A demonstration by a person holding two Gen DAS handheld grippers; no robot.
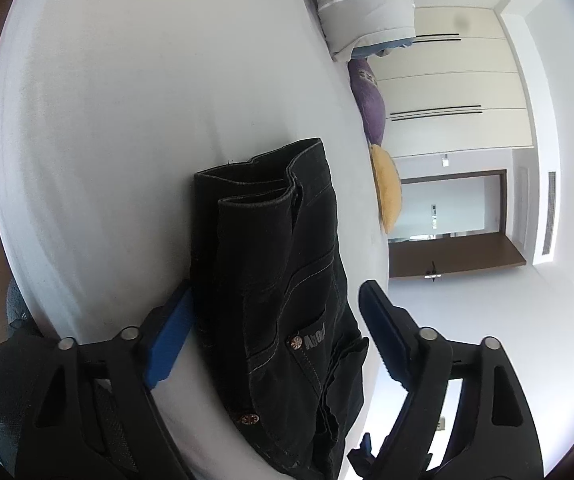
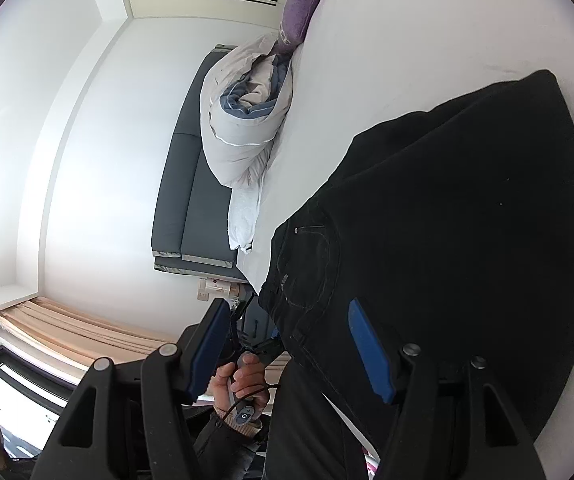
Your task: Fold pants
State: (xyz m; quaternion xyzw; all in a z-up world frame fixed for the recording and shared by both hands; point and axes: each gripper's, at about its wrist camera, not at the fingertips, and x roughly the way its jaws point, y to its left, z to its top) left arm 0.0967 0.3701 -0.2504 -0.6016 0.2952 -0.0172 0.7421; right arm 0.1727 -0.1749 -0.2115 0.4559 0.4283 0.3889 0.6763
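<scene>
Black jeans [image 1: 283, 280] lie on the white bed [image 1: 127, 120], folded lengthwise, with hems toward the far end and a back pocket near the camera. My left gripper [image 1: 275, 328] is open, its blue fingers [image 1: 171, 344] on either side of the pocket end; I cannot tell if they touch the cloth. In the right wrist view the jeans [image 2: 447, 240] spread wide and dark across the bed [image 2: 407, 40]. My right gripper [image 2: 291, 344] is open, its jaws straddling the waistband edge by the front pocket.
A rolled grey duvet [image 2: 243, 120] and purple [image 1: 371, 100] and yellow [image 1: 387, 188] cushions lie along the bed's side. A dark headboard [image 2: 191, 184], wardrobe doors [image 1: 459, 92] and a brown door [image 1: 447, 256] stand beyond. The person's hand [image 2: 243, 380] holds the other gripper's handle.
</scene>
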